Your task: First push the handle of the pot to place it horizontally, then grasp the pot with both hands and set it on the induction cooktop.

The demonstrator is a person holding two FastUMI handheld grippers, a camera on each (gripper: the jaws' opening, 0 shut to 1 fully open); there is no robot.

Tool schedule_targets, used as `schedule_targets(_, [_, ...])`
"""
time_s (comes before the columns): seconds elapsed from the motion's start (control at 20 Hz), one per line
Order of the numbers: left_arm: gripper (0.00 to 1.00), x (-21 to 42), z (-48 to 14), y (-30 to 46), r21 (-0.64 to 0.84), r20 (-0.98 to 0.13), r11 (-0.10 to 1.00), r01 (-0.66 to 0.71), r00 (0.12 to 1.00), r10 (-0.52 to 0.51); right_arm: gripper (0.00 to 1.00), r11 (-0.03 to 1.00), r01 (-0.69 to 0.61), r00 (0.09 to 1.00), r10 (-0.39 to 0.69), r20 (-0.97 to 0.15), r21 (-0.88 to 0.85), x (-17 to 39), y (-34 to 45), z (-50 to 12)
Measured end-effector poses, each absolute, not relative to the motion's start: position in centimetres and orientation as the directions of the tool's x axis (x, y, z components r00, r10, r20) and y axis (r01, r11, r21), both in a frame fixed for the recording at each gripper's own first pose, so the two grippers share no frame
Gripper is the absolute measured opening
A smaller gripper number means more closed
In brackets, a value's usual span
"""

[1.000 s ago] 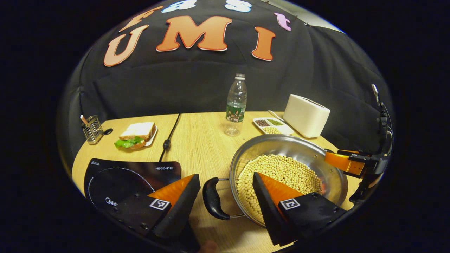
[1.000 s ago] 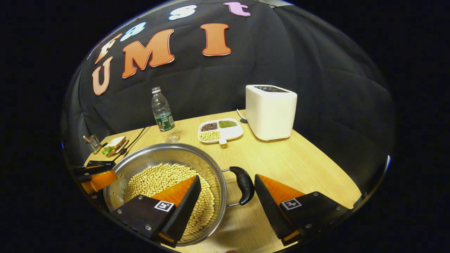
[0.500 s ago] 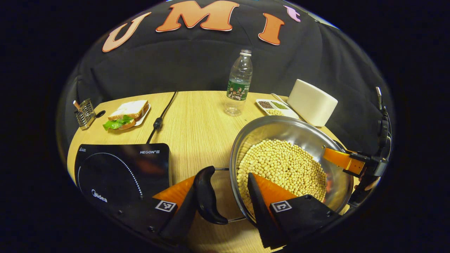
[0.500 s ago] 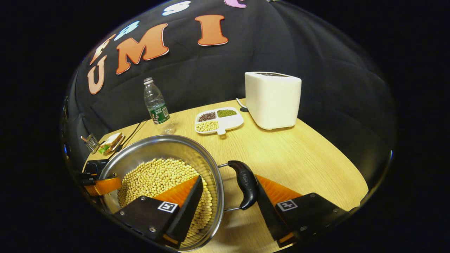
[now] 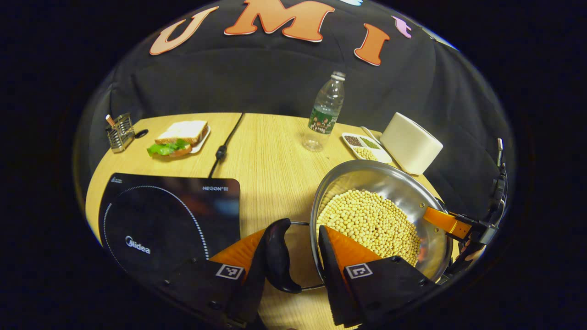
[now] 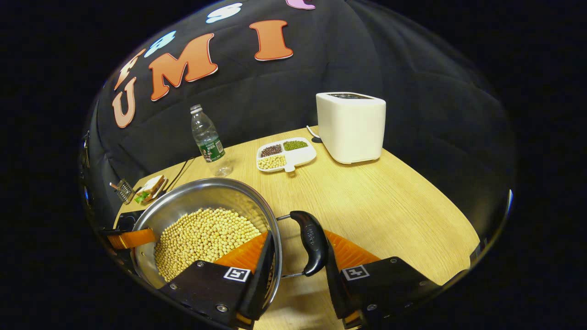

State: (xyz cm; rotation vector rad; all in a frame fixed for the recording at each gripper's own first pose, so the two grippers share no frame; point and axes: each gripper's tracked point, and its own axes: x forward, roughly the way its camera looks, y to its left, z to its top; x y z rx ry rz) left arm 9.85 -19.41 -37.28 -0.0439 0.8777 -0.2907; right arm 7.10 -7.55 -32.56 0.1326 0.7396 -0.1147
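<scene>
We see a wooden table (image 6: 390,197) carrying several bystanders. A clear plastic water bottle (image 5: 324,112) stands upright near the back edge. Just beside it to the right lies a white divided dish (image 6: 286,156) holding three kinds of beans, and next to that a white toaster (image 6: 351,126). At the far left a sandwich with lettuce (image 5: 178,138) sits on a small plate, near a metal wire holder (image 5: 119,133). A black power cord (image 5: 224,146) runs across the tabletop.

Table (image 5: 270,156): pale wood.
Left edge: induction cooktop (image 5: 169,215), its cord (image 5: 224,146) running to the far edge.
Far left corner: wire rack (image 5: 118,133), sandwich plate (image 5: 181,137).
Far edge: bottle (image 5: 324,112), divided dish (image 5: 366,146), white toaster (image 5: 410,143).
Near edge: pot (image 5: 380,215) of soybeans.
</scene>
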Motion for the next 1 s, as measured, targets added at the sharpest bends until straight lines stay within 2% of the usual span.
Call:
schedule_targets(0.05, [0.66,9.6,-36.3,-18.9,-0.154,-0.742,0.961,0.232,0.615,-0.267,0.54,0.985,0.148,0.742,-0.049,-0.668,0.092,6.8,-7.1,-31.8])
schedule_targets(0.1, [0.66,9.5,-35.3,-18.4,-0.156,-0.732,0.961,0.228,0.626,-0.267,0.58,0.985,0.14,0.751,-0.041,-0.658,0.099,6.7,-6.4,-30.9])
schedule_targets(0.4, [0.66,9.1,-30.1,-13.7,-0.149,-0.68,0.971,0.185,0.694,-0.236,0.58,0.991,0.066,0.794,0.018,-0.608,0.114,6.2,-1.6,-26.5])
schedule_targets(0.45, [0.66,8.9,-29.3,-12.9,-0.144,-0.671,0.974,0.176,0.706,-0.227,0.53,0.992,0.051,0.798,0.03,-0.602,0.118,6.2,-0.7,-26.0])
schedule_targets(0.5, [0.66,8.7,-28.6,-11.8,-0.141,-0.666,0.976,0.165,0.714,-0.217,0.58,0.992,0.036,0.803,0.042,-0.595,0.12,6.1,0.3,-25.6])
schedule_targets(0.65, [0.67,8.3,-27.3,-8.6,-0.13,-0.654,0.984,0.123,0.735,-0.178,0.58,0.993,-0.008,0.809,0.076,-0.583,0.117,6.2,3.3,-24.8])
schedule_targets(0.9, [0.62,7.4,-25.8,-3.1,-0.073,-0.638,0.995,0.063,0.764,-0.095,0.58,0.991,-0.061,0.815,0.117,-0.568,0.116,6.2,7.8,-24.0])
schedule_targets(0.95, [0.63,7.9,-24.9,-2.9,-0.093,-0.599,0.992,0.088,0.791,-0.126,0.58,0.985,-0.094,0.822,0.159,-0.547,0.146,6.2,9.5,-23.1])
schedule_targets(1.0, [0.36,7.5,-24.3,-3.2,-0.121,-0.578,0.988,0.092,0.803,-0.145,0.53,0.985,-0.089,0.83,0.156,-0.535,0.149,6.5,10.1,-23.3])
